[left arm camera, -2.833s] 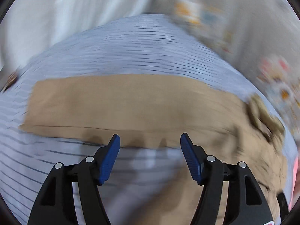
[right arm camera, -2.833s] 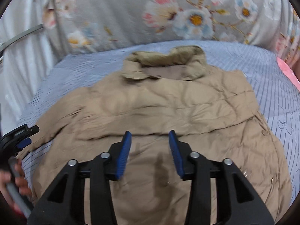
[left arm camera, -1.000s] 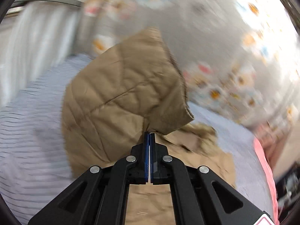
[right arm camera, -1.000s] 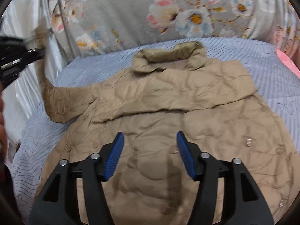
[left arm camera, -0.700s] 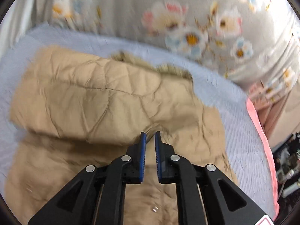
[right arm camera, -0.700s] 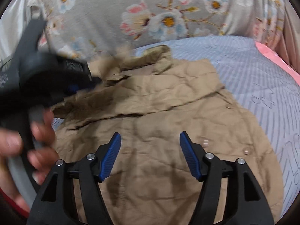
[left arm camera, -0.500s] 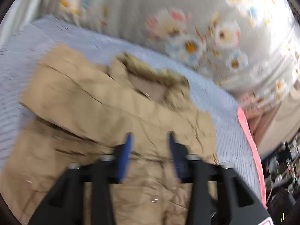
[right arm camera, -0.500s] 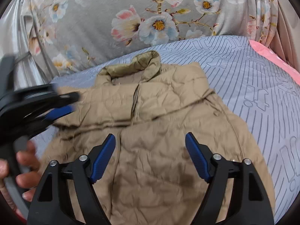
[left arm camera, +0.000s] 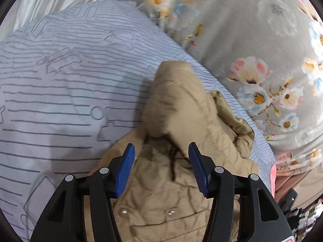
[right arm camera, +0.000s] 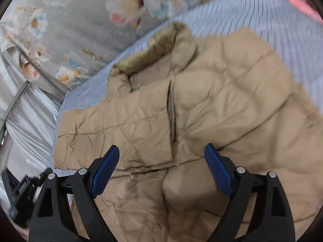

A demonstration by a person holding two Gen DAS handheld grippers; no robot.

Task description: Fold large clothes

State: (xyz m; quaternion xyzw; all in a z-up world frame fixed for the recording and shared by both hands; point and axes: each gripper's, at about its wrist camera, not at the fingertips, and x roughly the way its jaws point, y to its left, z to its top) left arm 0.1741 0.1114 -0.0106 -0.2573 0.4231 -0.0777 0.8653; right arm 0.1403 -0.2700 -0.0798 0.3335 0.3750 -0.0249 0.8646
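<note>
jacket (right arm camera: 212, 104) front and centre, tan and quilted, lying flat on the striped bed sheet (left arm camera: 66, 84), collar (right arm camera: 161, 46) pointing up toward the grey flowered curtain (left arm camera: 252, 30). through your right camera you see both sleeves folded in across the chest, their ends lying side by side near the middle, with a narrow dark gap between them. the folded edge of the sleeves runs across the picture just ahead of your fingertips.

your right gripper (right arm camera: 161, 167) hangs above the jacket's middle, jaws spread wide, nothing between the blue pads (right arm camera: 105, 171) but the cloth lying below them. no pinch, no contact that you can make out. the picture is a bit smeared on the right side.

your left gripper (left arm camera: 161, 167) is over the jacket's edge, where the cloth meets the sheet. its jaws stand apart too, roughly half spread, and the blue pads (left arm camera: 124, 171) hold nothing. ahead of them a sleeve (left arm camera: 173, 100) lies bunched and blurred, reaching up over the sheet beside the collar. two pale snap buttons (left arm camera: 146, 213) show on the jacket front just below the pads.

low at the left edge of your right camera you catch a black blur of the other tool. a pink strip (right arm camera: 302, 8) shows at the far right edge of the bed, and pale silky cloth (right arm camera: 28, 121) hangs at the left side of it.
</note>
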